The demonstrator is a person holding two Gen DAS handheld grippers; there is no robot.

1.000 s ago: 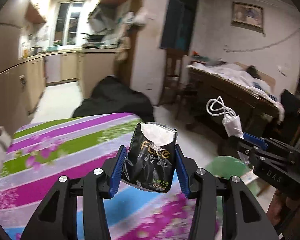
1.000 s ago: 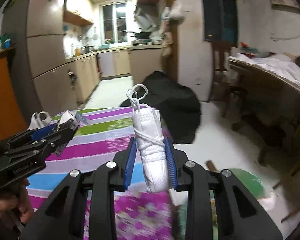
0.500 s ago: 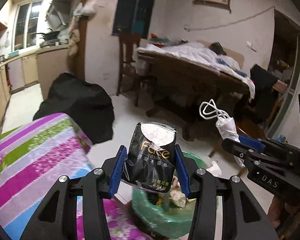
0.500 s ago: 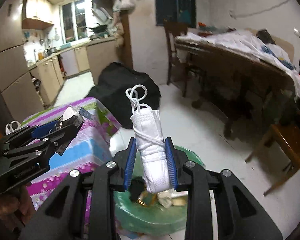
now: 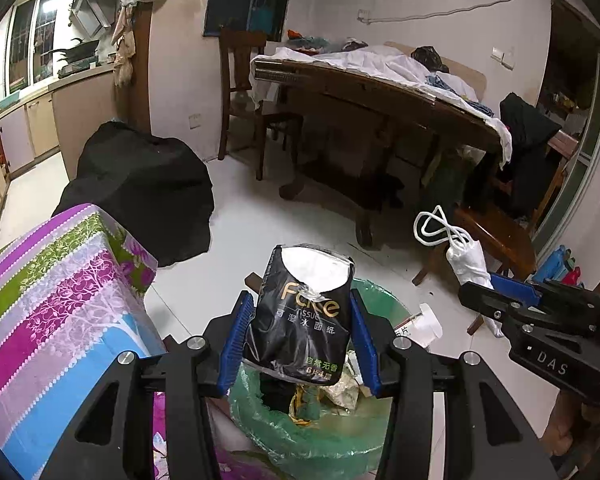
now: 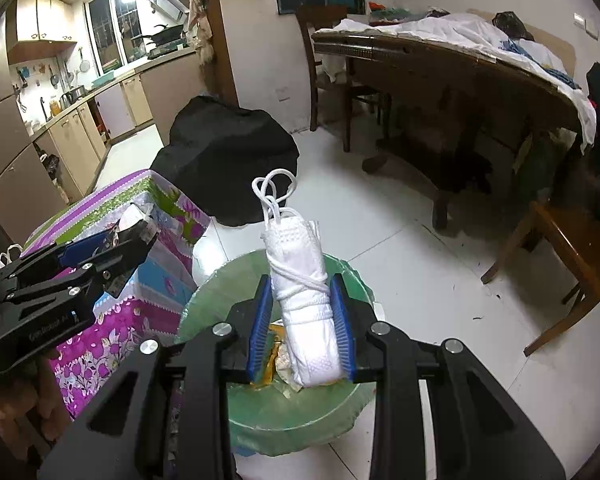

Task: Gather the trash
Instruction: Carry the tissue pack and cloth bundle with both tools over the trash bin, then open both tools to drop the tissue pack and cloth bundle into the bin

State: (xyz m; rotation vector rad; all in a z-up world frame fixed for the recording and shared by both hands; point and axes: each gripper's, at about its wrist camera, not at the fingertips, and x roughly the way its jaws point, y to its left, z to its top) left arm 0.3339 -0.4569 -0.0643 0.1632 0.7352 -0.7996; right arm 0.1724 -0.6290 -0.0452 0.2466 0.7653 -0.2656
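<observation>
A black tissue packet, torn open at the top, is clamped across its middle between the blue pads of the left gripper and held above the green-lined trash bin. A rolled white face mask, bound in its own ear loops, is pinched at its lower half by the right gripper, directly over the same bin. Both items are judged light, soft and crushable; a mid-body hold suits each, though the mask's loose loops could snag on a pad at release. Wrappers are seen already lying in the bin. Just beside it, a table draped in a striped floral cloth is seen; beyond, white floor tiles, a black covered mound, a wooden dining table and kitchen cabinets.
</observation>
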